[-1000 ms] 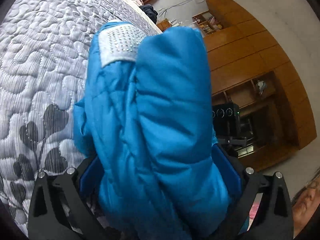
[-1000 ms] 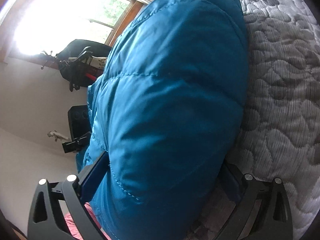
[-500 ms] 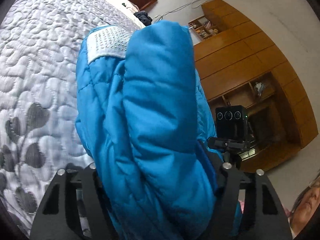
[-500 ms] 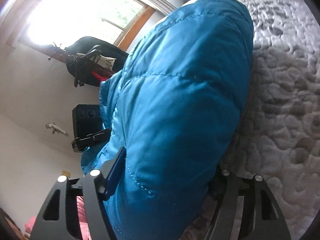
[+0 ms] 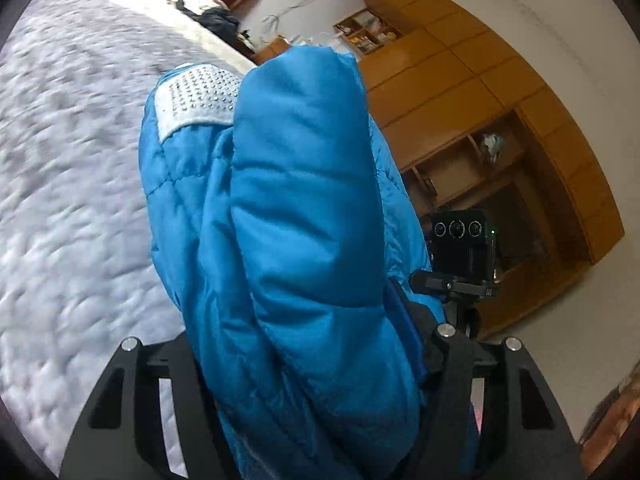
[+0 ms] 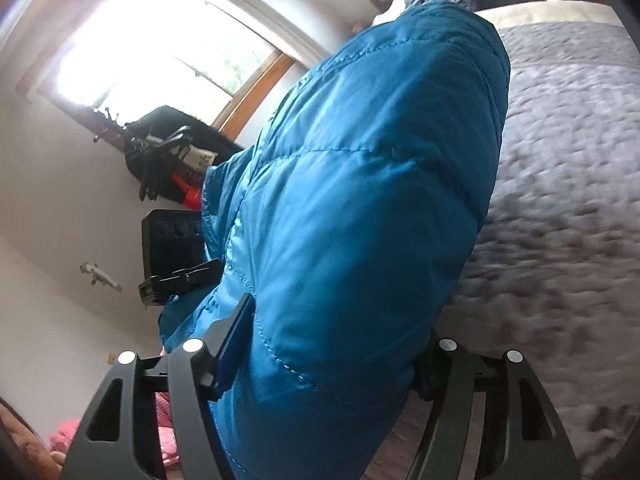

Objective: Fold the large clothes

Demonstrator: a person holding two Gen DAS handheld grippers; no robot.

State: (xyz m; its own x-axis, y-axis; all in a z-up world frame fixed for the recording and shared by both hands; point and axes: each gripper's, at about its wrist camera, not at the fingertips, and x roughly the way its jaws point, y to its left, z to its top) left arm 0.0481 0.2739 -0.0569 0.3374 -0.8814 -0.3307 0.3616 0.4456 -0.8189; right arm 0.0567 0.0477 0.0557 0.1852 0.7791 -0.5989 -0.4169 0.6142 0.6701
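Note:
A bulky blue padded jacket (image 5: 296, 216) fills the middle of the left wrist view, folded thick, with a white studded patch (image 5: 196, 98) near its top. My left gripper (image 5: 308, 344) is shut on the jacket's near end, the padding squeezed between its black fingers. In the right wrist view the same blue jacket (image 6: 360, 184) bulges up from my right gripper (image 6: 324, 344), which is shut on it too. The jacket hangs above the grey quilted bed (image 5: 68, 184). The fingertips of both grippers are buried in the fabric.
The quilted bed (image 6: 568, 184) lies under and beyond the jacket, with dark clothes (image 5: 216, 20) at its far end. A wooden cabinet wall (image 5: 480, 100) stands to the right. A camera on a mount (image 5: 460, 244) sits close by. A bright window (image 6: 152, 52) and hanging bags (image 6: 168, 160) are on the left.
Both grippers closed tighter on the jacket's padding and rose with it away from the bed. The views tilted up, showing more of the room and the bed's far end.

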